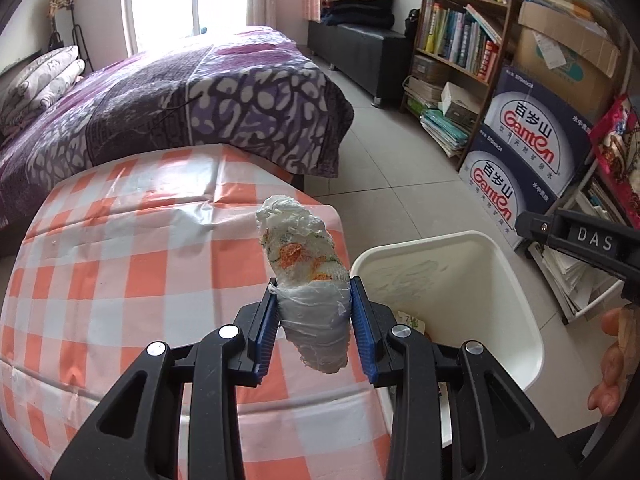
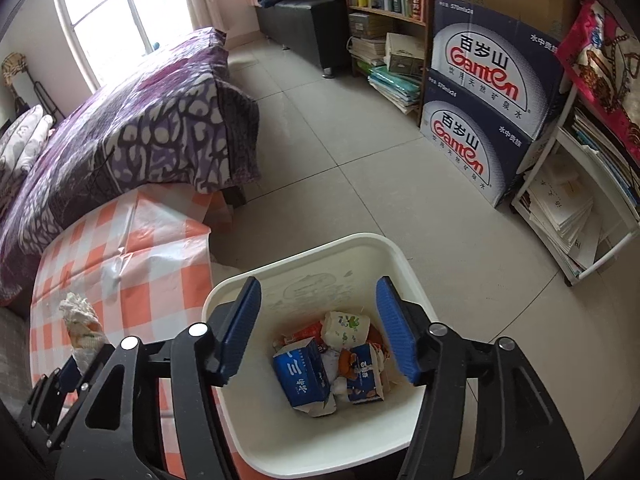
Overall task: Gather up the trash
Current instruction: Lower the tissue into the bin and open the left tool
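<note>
A white waste bin on the tiled floor, hard against the corner of a table covered in orange-and-white check, serves as the collection point in a bedroom tidy-up. Several pieces already lie at its bottom: a blue carton, a second blue packet, a small white pack with green print and scraps of crumpled wrapper among them.

The right gripper hangs directly above the bin's mouth, its blue pads spread apart with nothing between them; the trash seen through the gap lies on the bin floor below, which suggests this gripper's load is already delivered.

The left gripper pinches a wad of crumpled tissue and printed wrapper between its pads. The wad is held in the air above the table's edge, just beside the bin's near rim and not yet over the opening.

By this evidence the job is well advanced. What remains, as far as can be seen, is to carry the wad across the rim and let it fall. The visible stretch of tablecloth on the side away from the bin carries no further litter; the rest of the table is out of view.
</note>
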Action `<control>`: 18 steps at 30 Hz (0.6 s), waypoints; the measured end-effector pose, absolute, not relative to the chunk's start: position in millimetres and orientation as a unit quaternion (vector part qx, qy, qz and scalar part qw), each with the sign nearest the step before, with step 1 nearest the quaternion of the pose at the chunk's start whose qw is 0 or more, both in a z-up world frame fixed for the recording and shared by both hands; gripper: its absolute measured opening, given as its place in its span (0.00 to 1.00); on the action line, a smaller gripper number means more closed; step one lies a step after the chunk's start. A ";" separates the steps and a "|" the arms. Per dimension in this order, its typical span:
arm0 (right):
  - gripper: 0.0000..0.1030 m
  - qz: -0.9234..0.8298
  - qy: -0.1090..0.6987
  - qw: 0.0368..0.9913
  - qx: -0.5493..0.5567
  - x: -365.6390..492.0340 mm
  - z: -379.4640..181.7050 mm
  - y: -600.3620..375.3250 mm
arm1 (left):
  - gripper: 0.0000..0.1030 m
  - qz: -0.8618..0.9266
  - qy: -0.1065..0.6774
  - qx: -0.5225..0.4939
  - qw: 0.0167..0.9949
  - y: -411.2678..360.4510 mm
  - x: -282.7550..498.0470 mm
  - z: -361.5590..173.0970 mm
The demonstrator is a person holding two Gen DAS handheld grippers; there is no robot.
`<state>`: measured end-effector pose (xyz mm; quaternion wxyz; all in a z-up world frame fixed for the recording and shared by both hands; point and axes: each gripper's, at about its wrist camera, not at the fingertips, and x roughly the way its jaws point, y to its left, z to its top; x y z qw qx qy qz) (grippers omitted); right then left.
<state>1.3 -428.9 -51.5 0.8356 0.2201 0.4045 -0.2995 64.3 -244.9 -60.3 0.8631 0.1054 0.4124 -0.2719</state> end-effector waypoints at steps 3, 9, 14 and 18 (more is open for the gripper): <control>0.67 -0.318 0.393 0.833 0.227 -6.7 -46.9 -438.4 | 0.34 -0.288 0.418 0.109 0.854 -258.6 58.4 -65.3; 0.77 -0.342 0.372 0.824 0.257 -21.7 -43.3 -456.8 | 0.34 -0.322 0.427 0.115 0.837 -282.0 45.7 -73.9; 0.79 -0.358 0.351 0.817 0.283 -33.8 -39.2 -469.1 | 0.35 -0.384 0.473 0.070 0.790 -295.5 43.4 -82.4; 0.80 -0.358 0.345 0.819 0.288 -37.1 -36.5 -471.0 | 0.49 -0.412 0.491 0.031 0.767 -298.1 42.4 -81.0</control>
